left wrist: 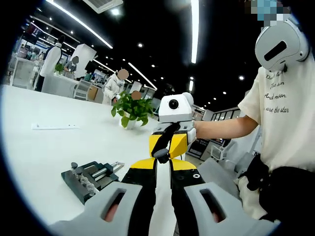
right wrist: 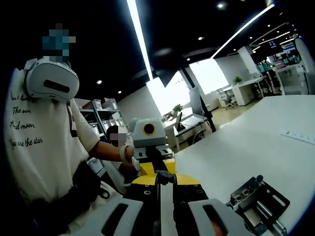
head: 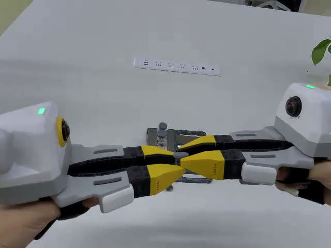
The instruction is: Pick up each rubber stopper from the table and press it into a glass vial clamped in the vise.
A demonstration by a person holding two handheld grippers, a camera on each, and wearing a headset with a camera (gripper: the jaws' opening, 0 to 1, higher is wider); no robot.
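My two grippers point at each other, and their yellow tips meet above the vise (head: 155, 137). A small grey rubber stopper (head: 180, 155) sits right where the tips meet. The right gripper (head: 180, 154) comes in from the right with its jaws pinched on the stopper (right wrist: 165, 177). From the left, the left gripper (head: 177, 161) has its tips against the same stopper (left wrist: 161, 153), and its jaws stand close together. Whether it also grips is unclear. In the vise (left wrist: 91, 178) stands a vial (head: 162, 129) with a grey top. The vise (right wrist: 258, 196) lies low on the right in the right gripper view.
A white power strip (head: 176, 66) lies on the white table beyond the vise. A green plant (head: 321, 51) stands at the far right edge. The person wears a headset (left wrist: 281, 44) and a white shirt. Other people stand in the background.
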